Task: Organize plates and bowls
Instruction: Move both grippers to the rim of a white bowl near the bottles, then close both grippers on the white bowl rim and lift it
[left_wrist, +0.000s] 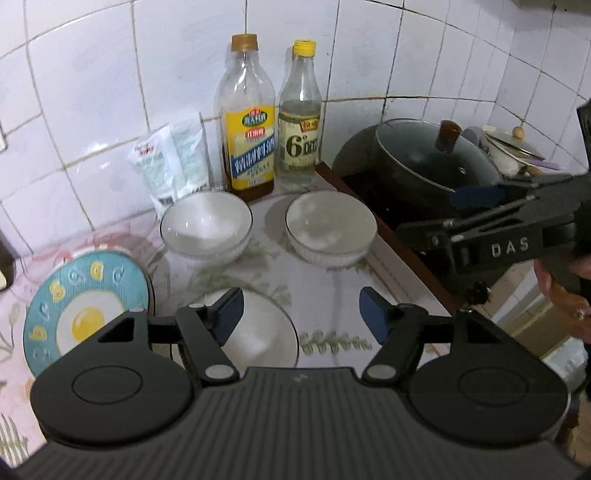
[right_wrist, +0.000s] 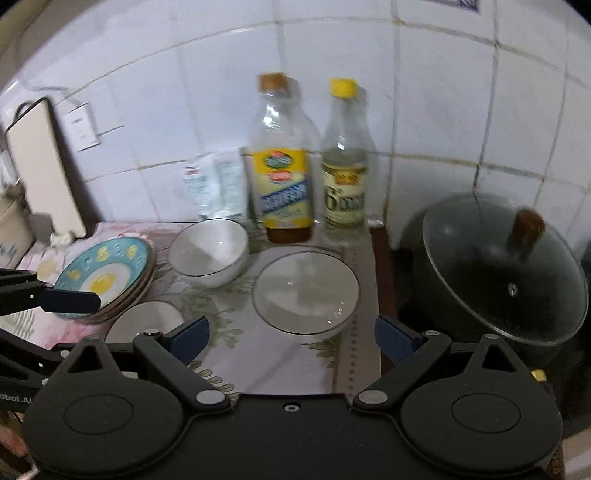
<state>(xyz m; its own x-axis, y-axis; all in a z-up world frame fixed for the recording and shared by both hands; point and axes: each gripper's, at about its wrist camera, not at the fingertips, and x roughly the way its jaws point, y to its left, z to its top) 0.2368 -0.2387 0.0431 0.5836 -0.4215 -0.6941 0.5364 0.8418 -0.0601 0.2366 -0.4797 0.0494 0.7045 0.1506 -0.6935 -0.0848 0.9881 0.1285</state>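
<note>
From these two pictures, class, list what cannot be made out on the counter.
- White plate: near part hidden behind the left tongs, left wrist view.
- Plates under the egg plate: only rims show, right wrist view.
- Bottle labels: blurred.
- Pot contents: dark glass lid.

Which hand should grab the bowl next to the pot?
Probably the right gripper: its open jaws point at that white bowl beside the pot. The left gripper hovers over the white plate.
</note>
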